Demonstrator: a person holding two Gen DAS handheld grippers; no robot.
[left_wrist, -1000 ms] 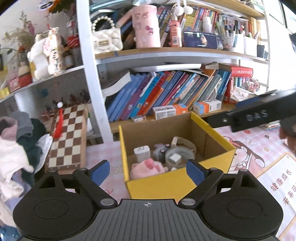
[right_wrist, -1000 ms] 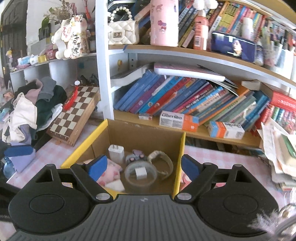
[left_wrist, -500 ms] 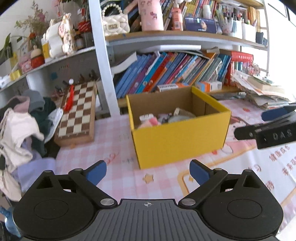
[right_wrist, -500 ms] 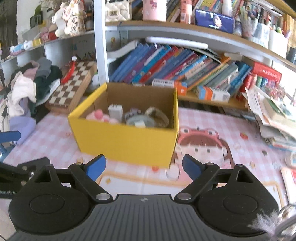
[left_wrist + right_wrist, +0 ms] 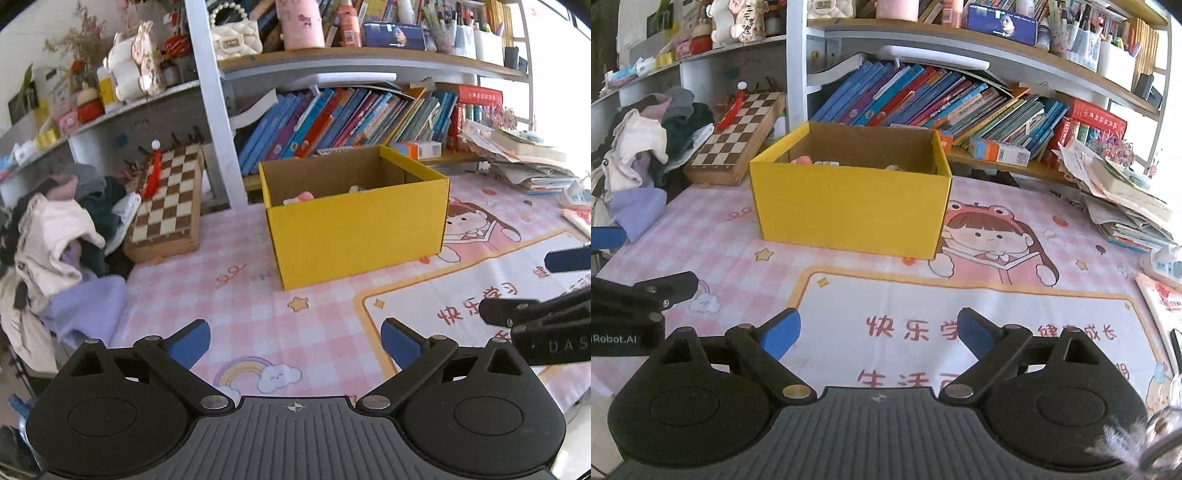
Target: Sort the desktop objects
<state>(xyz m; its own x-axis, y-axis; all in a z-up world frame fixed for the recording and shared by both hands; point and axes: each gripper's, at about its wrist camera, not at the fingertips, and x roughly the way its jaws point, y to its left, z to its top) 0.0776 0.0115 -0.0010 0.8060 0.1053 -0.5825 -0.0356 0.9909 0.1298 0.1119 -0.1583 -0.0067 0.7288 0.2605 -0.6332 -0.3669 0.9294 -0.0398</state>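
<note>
**Both grippers empty, yellow box on the pink mat**

The yellow cardboard box (image 5: pixel 356 225) stood upright on the pink checked table mat (image 5: pixel 258 317), its open top facing up and its long axis running left to right across both views. In the left wrist view one corner turned toward the camera; in the right wrist view its long side faced the camera nearly squarely. Small items inside barely showed over the rim, too hidden to name.

The left gripper (image 5: pixel 295 341) and right gripper (image 5: pixel 879 330) hung above bare mat, well short of the box, jaws spread wide and having just been opening, nothing between them.

Behind the box rose a shelf of leaning books (image 5: pixel 923 99). A chessboard (image 5: pixel 168 199) lay tilted to the left beside a heap of clothes (image 5: pixel 55 236); stacked papers (image 5: pixel 1126 199) sat on the right.
</note>
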